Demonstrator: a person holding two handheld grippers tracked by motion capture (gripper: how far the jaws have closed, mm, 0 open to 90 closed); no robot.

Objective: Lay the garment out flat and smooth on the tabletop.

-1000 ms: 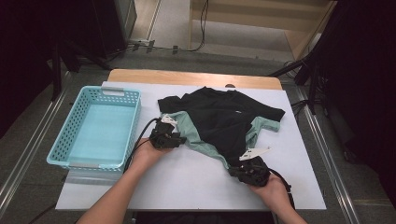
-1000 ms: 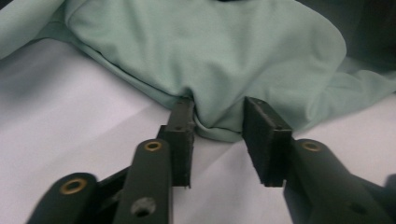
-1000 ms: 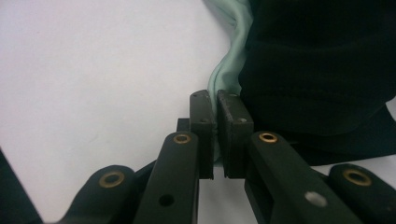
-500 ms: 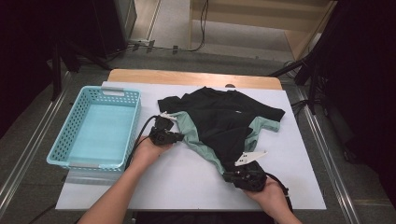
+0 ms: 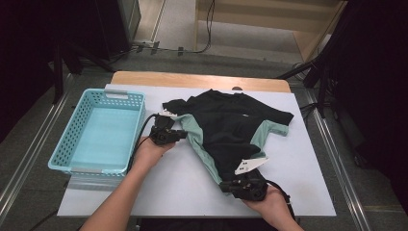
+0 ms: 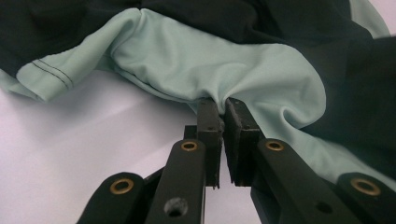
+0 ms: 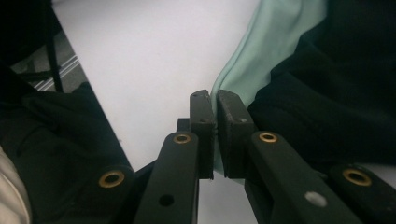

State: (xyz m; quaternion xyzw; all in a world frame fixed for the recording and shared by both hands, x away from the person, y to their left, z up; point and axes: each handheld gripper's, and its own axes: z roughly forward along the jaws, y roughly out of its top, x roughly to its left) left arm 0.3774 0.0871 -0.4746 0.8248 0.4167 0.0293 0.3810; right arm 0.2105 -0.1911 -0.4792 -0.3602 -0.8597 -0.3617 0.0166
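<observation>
Since a moment ago our right gripper (image 5: pixel 230 185) drew nearer; both it and the left gripper (image 5: pixel 179 134) clamp the shirt (image 5: pixel 226 127) hem between their jaws, stretching it for folding.

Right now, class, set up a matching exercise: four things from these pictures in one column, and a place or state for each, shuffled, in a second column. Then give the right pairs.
1. basket
2. shirt
3. left gripper
4. right gripper

a. shut on the shirt's near bottom corner
b. spread flat mid-table
c. standing at the table's left
d. shut on the shirt's mint side edge

Pairs: 1-c, 2-b, 3-d, 4-a
</observation>
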